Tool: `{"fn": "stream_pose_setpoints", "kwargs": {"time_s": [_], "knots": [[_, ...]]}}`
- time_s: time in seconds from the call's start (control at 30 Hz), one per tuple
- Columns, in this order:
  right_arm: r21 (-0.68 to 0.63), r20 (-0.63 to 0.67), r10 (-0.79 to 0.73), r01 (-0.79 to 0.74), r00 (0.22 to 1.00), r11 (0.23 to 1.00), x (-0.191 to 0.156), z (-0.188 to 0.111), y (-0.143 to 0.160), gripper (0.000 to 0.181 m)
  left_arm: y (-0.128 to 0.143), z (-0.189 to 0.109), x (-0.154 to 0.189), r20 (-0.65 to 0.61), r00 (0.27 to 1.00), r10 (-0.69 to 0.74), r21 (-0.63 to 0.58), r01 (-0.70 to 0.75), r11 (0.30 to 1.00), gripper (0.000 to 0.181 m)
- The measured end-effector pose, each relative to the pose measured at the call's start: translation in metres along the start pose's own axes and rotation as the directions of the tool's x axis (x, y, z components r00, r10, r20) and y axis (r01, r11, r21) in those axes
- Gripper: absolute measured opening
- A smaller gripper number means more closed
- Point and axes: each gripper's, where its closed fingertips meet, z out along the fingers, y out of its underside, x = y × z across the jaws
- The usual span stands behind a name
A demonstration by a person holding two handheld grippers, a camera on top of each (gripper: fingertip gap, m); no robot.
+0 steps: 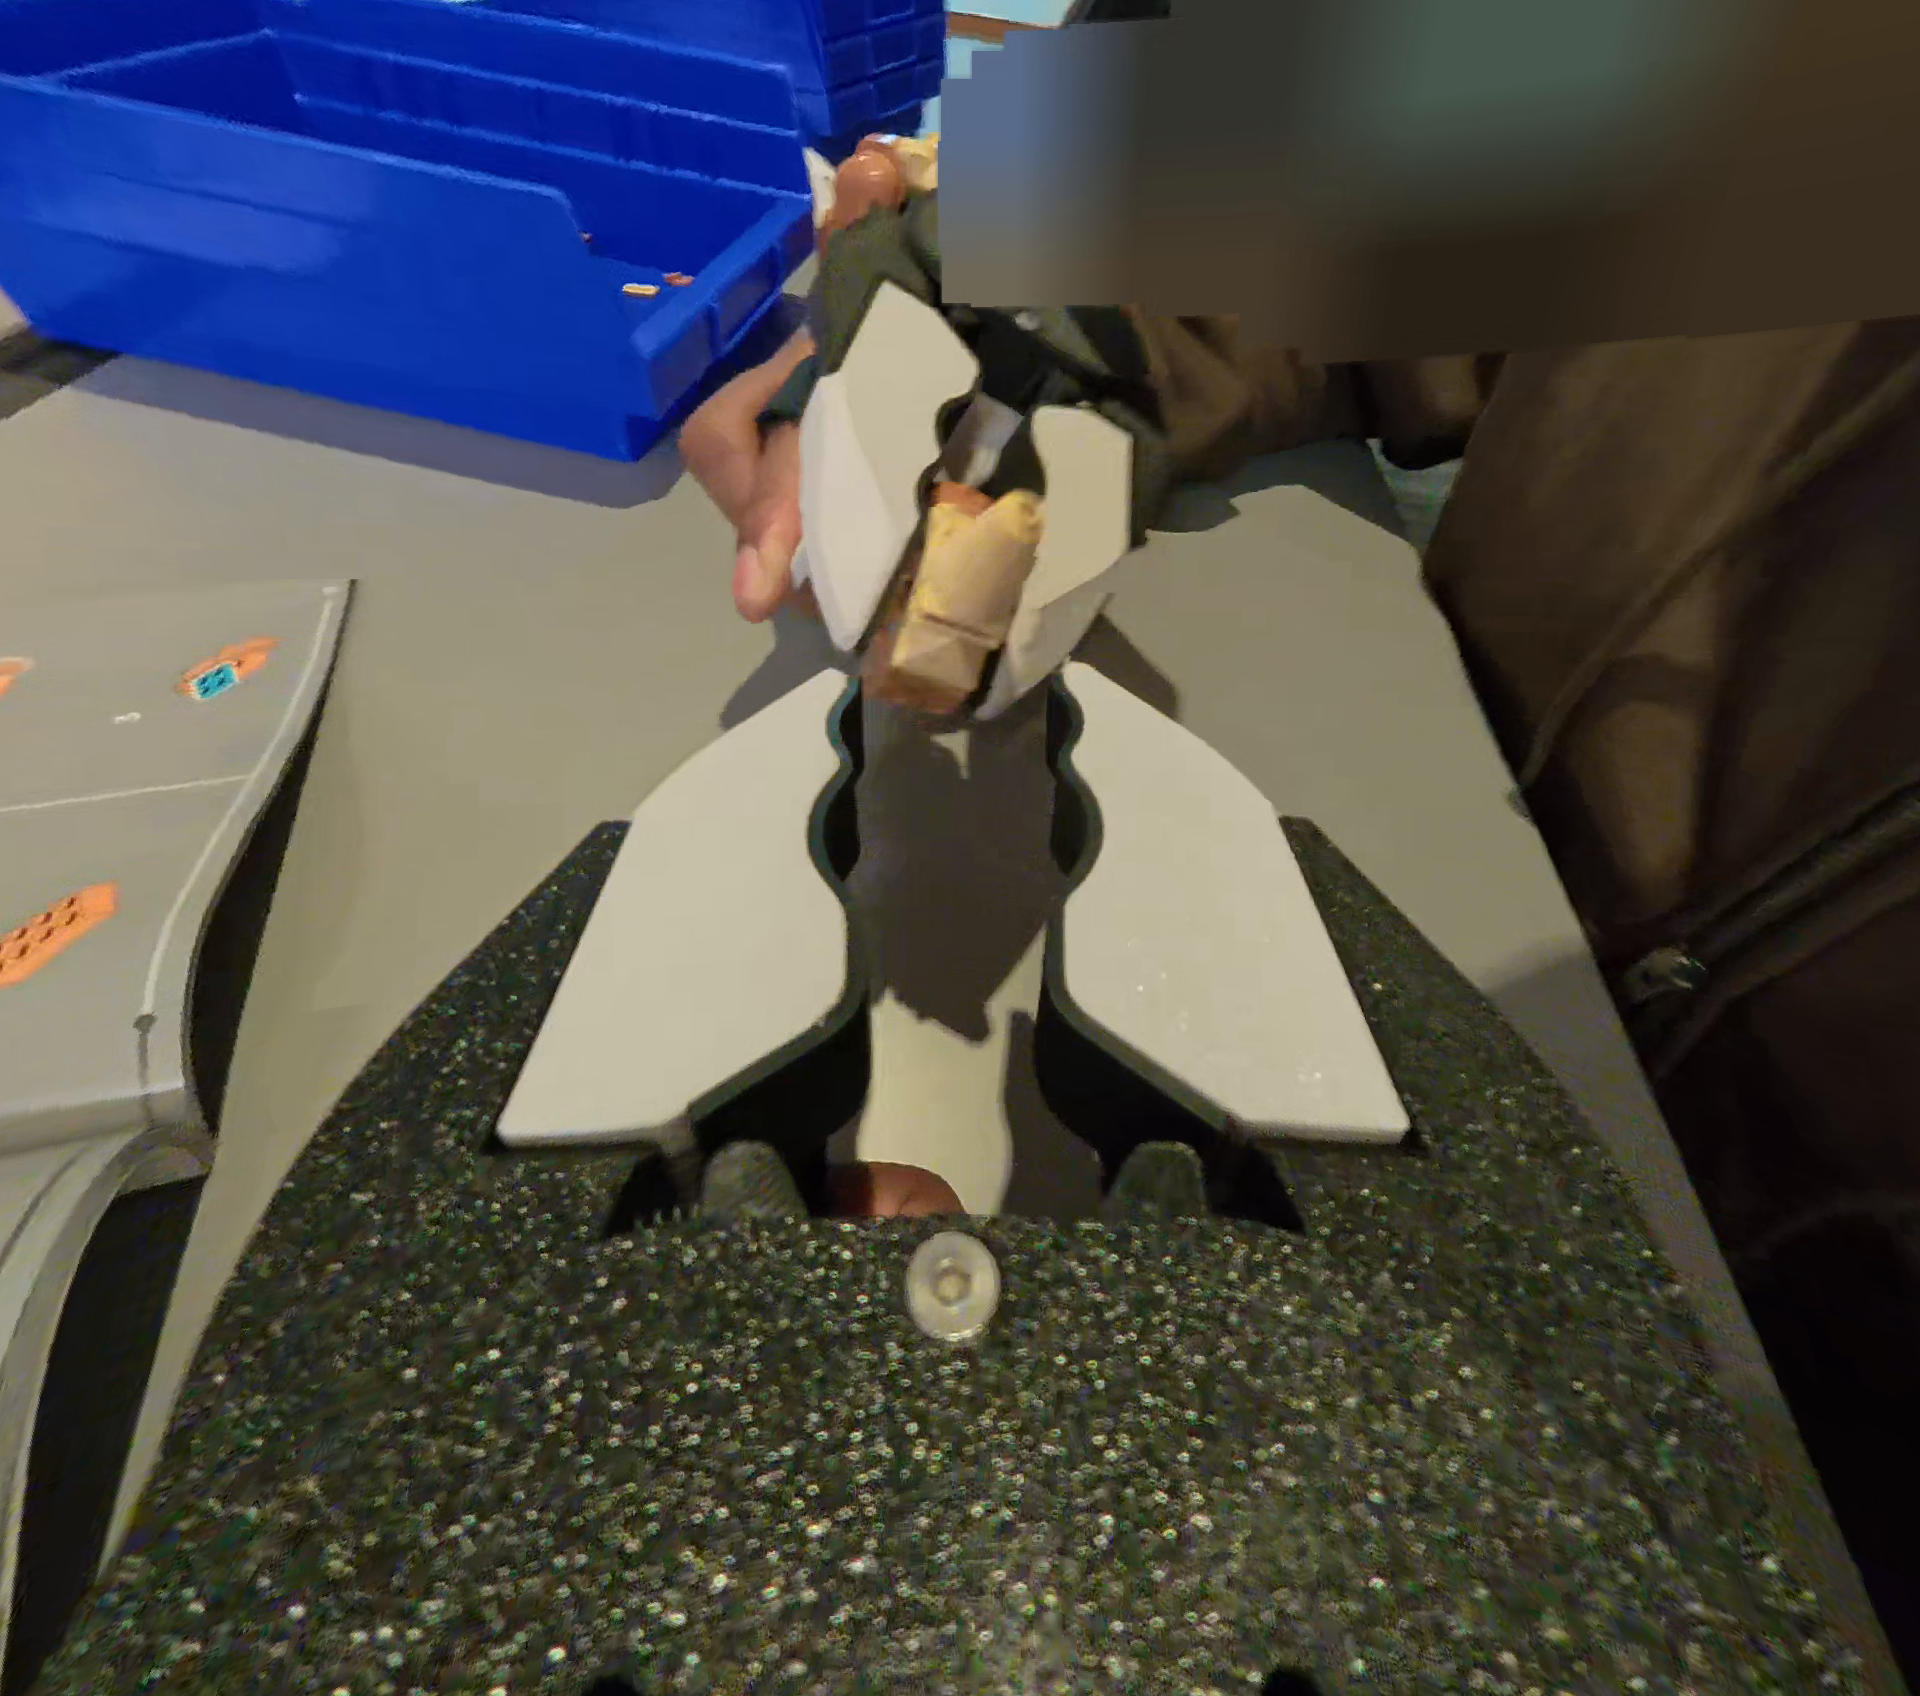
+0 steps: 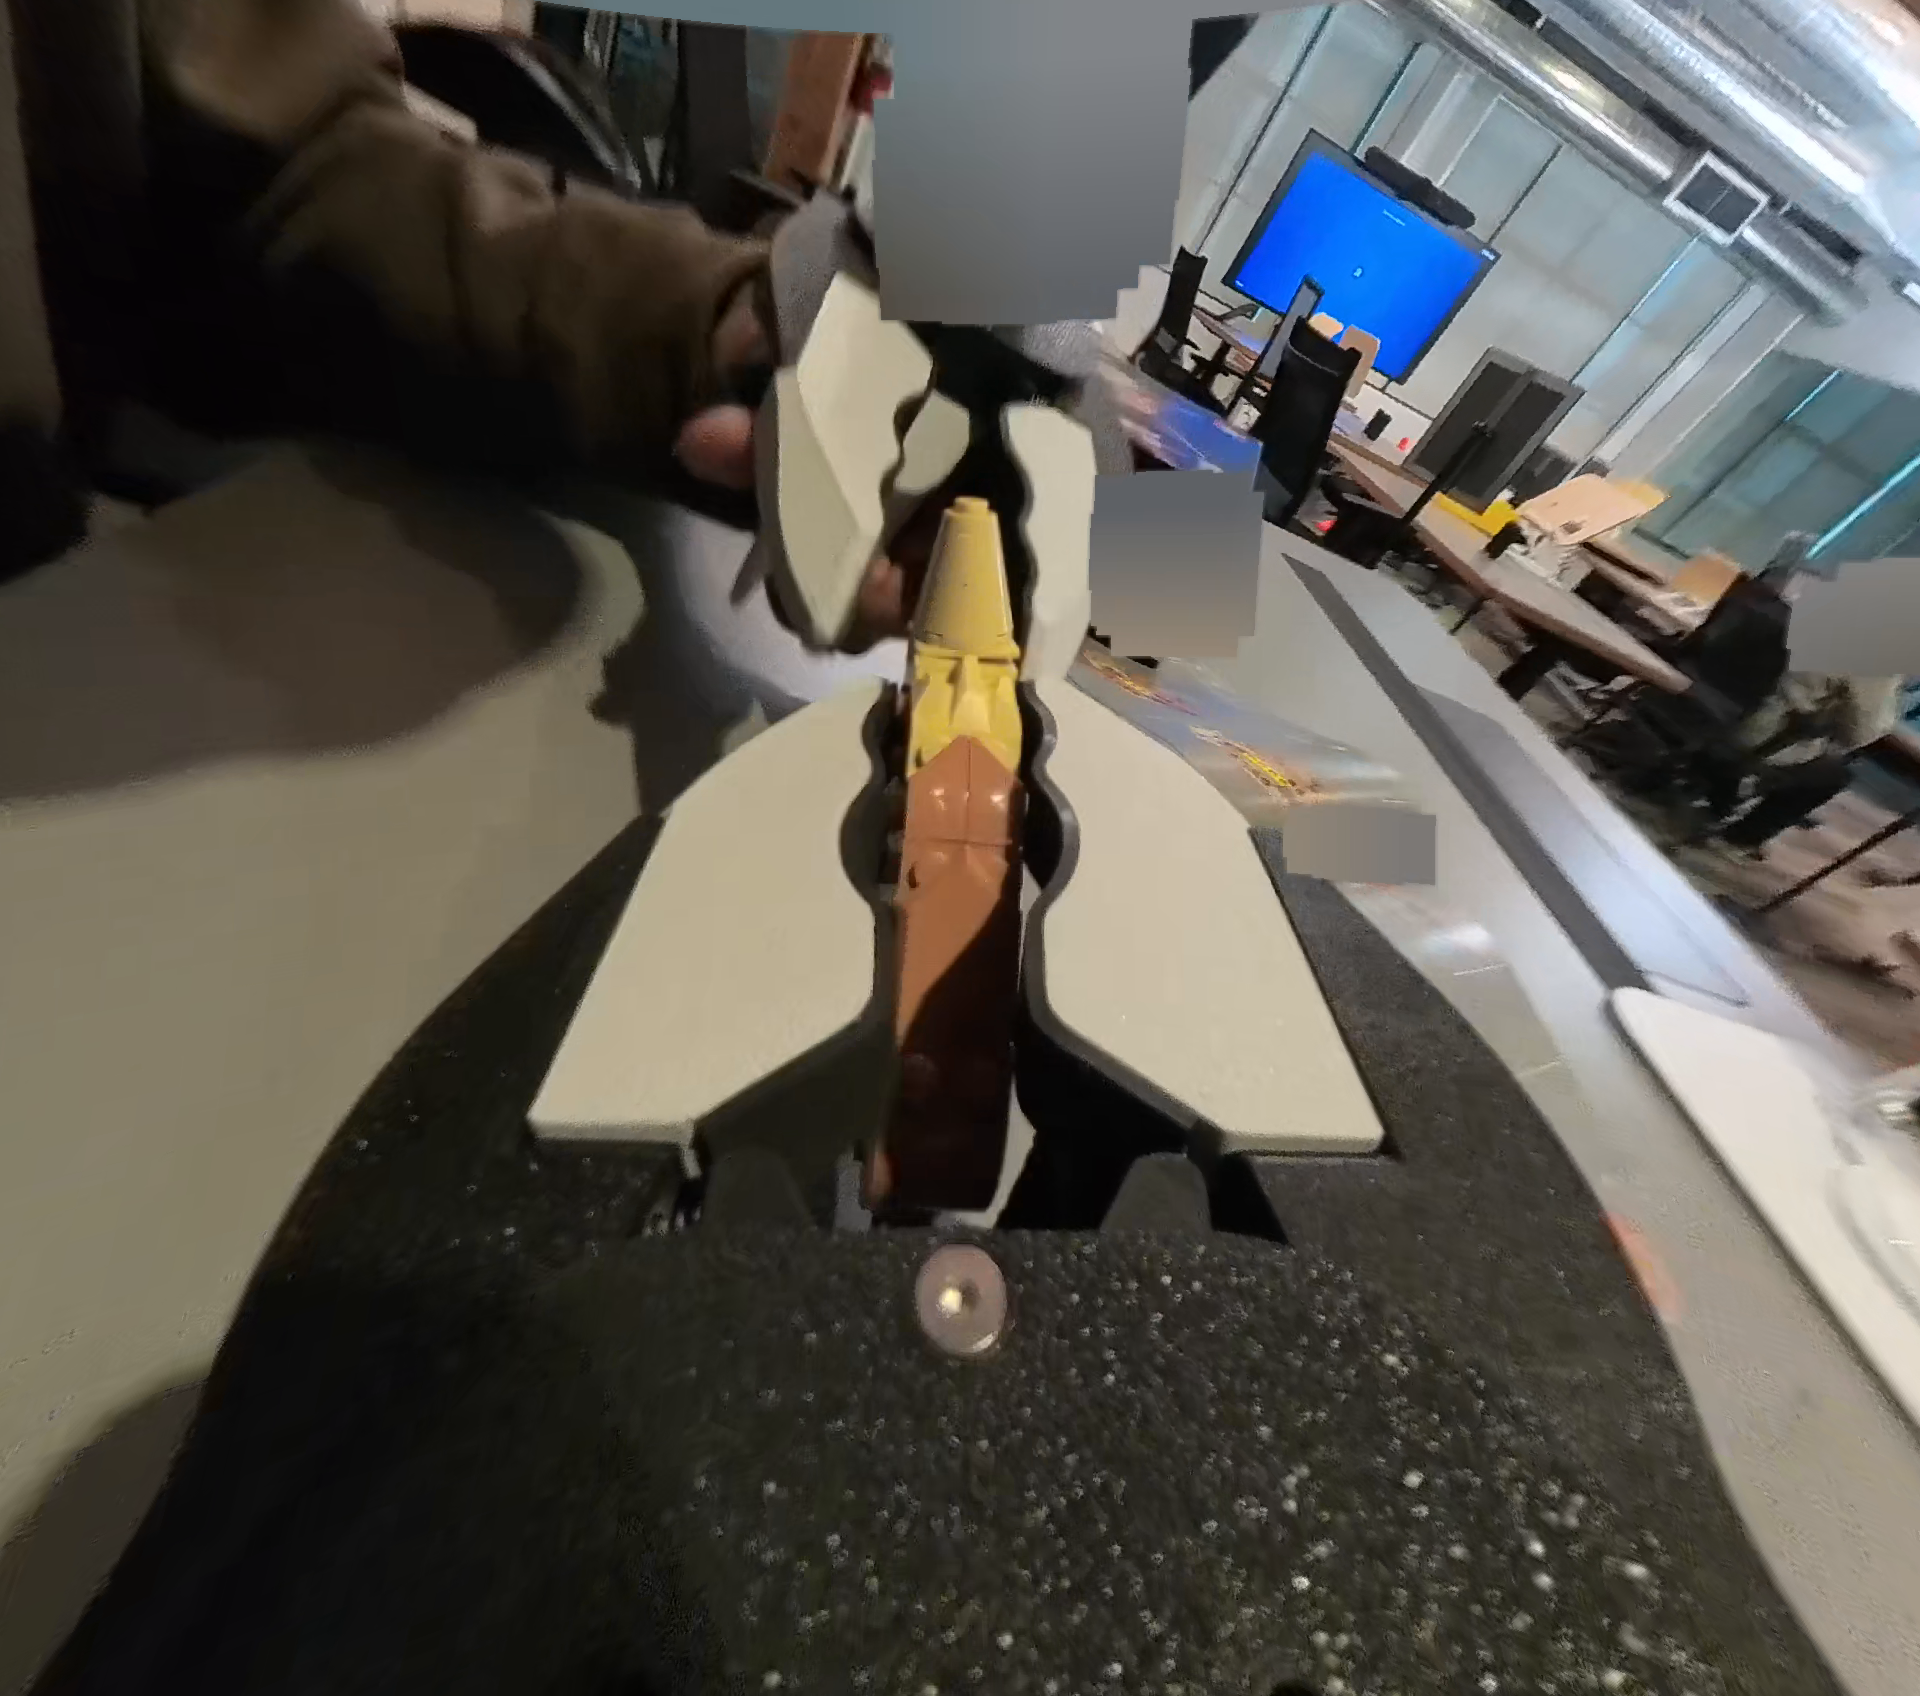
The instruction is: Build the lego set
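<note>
A brown and tan lego assembly [image 2: 961, 898] with a tan cone at its tip lies lengthwise between my right gripper's [image 2: 961, 696] fingers, which are shut on it. In the left wrist view the right gripper [image 1: 940, 618] points toward me and holds the assembly [image 1: 961, 586] in the air. My left gripper [image 1: 956, 690] is open, and its fingertips sit just at the assembly's lower end. In the right wrist view the left gripper's fingers [image 2: 831, 493] stand on either side of the tan cone [image 2: 961, 576]. Whether they touch it I cannot tell.
Blue bins [image 1: 416, 275] stand at the back left of the grey table [image 1: 520, 555], one with small orange pieces [image 1: 644, 287]. An instruction booklet [image 1: 135, 815] lies at the left. A colourful printed sheet [image 2: 1226, 742] and a white tray [image 2: 1766, 1179] lie to the right. A person's hand [image 1: 748, 493] holds the right gripper. Only a small space, under 4 cm, lies between the two pairs of fingers.
</note>
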Motion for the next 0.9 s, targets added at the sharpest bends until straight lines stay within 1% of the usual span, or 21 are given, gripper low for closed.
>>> {"fn": "stream_pose_setpoints", "kwargs": {"time_s": [0.07,0.13,0.23,0.33,0.4,0.57,0.7,0.77,0.83,0.87,0.9], "knots": [[0.065,-0.009,0.117,-0.117,0.993,0.991,0.008,-0.002,-0.008,0.021,0.002,0.005,-0.006,0.018,0.998,-0.056,0.012,0.056,0.998,0.035],[0.152,-0.007,0.262,-0.258,0.965,0.954,0.019,-0.005,-0.018,0.021,0.000,0.008,-0.008,-0.003,0.994,-0.112,0.059,0.112,0.992,0.036],[0.292,-0.001,0.462,-0.442,0.887,0.848,0.040,-0.012,-0.029,0.021,-0.007,0.011,-0.009,-0.059,0.977,-0.203,0.149,0.210,0.966,0.035],[0.369,0.006,0.576,-0.537,0.818,0.759,0.054,-0.015,-0.031,0.021,-0.013,0.017,-0.014,-0.049,0.970,-0.238,0.222,0.243,0.944,0.035],[0.395,0.012,0.602,-0.557,0.799,0.731,0.057,-0.016,-0.032,0.021,-0.017,0.020,-0.019,-0.021,0.967,-0.254,0.261,0.250,0.932,0.035],[0.390,0.005,0.578,-0.534,0.816,0.750,0.051,-0.011,-0.034,0.021,-0.023,0.022,-0.020,0.017,0.973,-0.232,0.297,0.217,0.930,0.034],[0.335,0.024,0.566,-0.540,0.824,0.772,0.042,-0.003,-0.029,0.022,-0.030,0.016,-0.018,-0.011,0.975,-0.221,0.340,0.211,0.916,0.020],[0.315,0.027,0.561,-0.539,0.828,0.781,0.039,-0.001,-0.028,0.022,-0.028,0.017,-0.016,-0.031,0.973,-0.231,0.336,0.228,0.914,0.020],[0.277,0.030,0.546,-0.532,0.837,0.800,0.035,0.002,-0.024,0.022,-0.024,0.018,-0.016,-0.023,0.975,-0.221,0.315,0.217,0.924,0.020],[0.245,0.023,0.538,-0.526,0.843,0.814,0.033,0.004,-0.021,0.023,-0.023,0.019,-0.016,-0.019,0.977,-0.211,0.301,0.207,0.931,0.020],[0.209,0.014,0.530,-0.521,0.848,0.827,0.031,0.006,-0.017,0.029,-0.021,0.019,-0.015,-0.013,0.980,-0.201,0.286,0.196,0.938,0.020]]}}
